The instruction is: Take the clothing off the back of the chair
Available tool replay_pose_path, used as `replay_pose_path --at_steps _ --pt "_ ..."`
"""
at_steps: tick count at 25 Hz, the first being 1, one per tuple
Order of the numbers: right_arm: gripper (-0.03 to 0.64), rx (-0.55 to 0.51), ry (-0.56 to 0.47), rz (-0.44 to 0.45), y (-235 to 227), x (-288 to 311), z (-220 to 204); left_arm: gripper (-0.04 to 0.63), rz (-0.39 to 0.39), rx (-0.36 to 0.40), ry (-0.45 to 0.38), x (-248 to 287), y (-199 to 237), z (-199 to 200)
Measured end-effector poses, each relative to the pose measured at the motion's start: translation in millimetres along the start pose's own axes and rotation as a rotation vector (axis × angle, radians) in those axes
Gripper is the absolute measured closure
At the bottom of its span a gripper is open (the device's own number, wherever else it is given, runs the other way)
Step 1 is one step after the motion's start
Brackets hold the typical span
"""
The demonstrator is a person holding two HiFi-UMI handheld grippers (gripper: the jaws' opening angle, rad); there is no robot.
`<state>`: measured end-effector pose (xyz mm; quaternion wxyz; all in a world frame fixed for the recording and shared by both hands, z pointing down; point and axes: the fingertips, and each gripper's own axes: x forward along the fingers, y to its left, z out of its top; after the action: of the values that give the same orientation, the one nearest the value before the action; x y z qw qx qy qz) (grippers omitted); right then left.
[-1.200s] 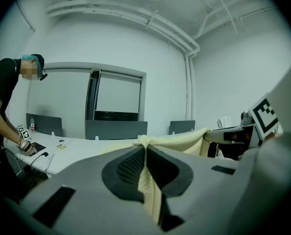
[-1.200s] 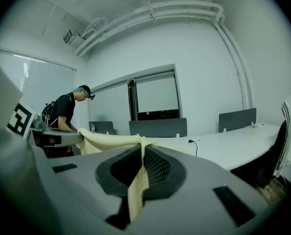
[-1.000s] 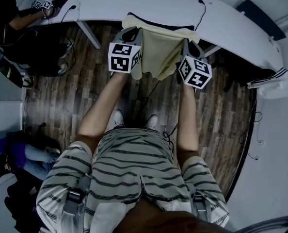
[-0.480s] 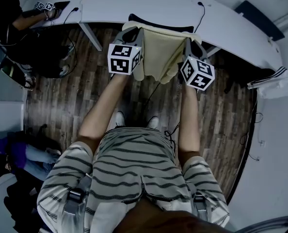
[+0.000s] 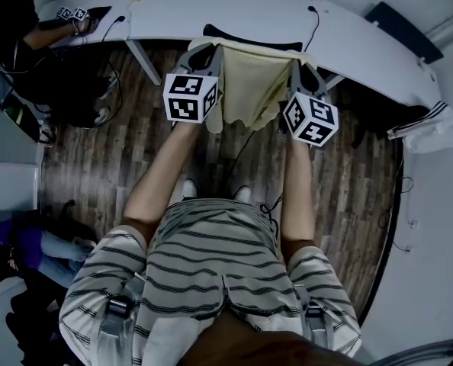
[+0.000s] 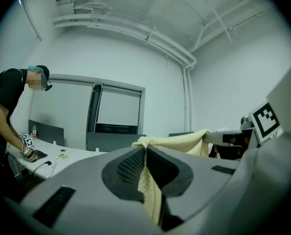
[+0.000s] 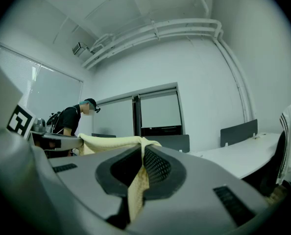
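Presently the pale yellow clothing [image 5: 251, 82] hangs stretched between the two tongs, straight ahead of the wearer at twelve o'clock in the head view. The left gripper [image 5: 204, 54] holds one top corner at about eleven o'clock. The right gripper [image 5: 300, 69] holds the other at about one o'clock. Between them the cloth sags in loose folds over the wooden floor [image 5: 348, 189]. Its upper edge lies just beside the black chair back [image 5: 249, 36], which stands at twelve o'clock against the curved white desk [image 5: 234, 2]. Whether cloth and chair touch cannot be told.

In the left gripper view, the left gripper [image 6: 144, 150] has its jaws closed on the clothing [image 6: 177, 143]. A fold is pinched between the dark pads, and the cloth runs off toward three o'clock, where the other tong's marker cube [image 6: 265, 121] shows. In the right gripper view, the right gripper [image 7: 143, 148] is likewise clamped on the clothing [image 7: 109, 141], which stretches away toward nine o'clock.

Both arms reach forward, with the wearer's shoes [image 5: 185, 186] on the floor beneath them. A second person [image 5: 13, 21] bends over the desk at ten o'clock, and a white striped cloth [image 5: 432, 124] lies at two o'clock.
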<state>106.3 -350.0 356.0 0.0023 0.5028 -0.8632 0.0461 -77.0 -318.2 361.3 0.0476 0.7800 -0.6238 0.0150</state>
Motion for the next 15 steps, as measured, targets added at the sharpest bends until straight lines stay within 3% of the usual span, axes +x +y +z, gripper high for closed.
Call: replay_pose_path --at_steps 15 --pt "0.592 -0.013 -0.075 -0.008 15.0 -38.1 27.6 0.561 -0.012 0.004 -0.079 -42.0 -17.9 27.3"
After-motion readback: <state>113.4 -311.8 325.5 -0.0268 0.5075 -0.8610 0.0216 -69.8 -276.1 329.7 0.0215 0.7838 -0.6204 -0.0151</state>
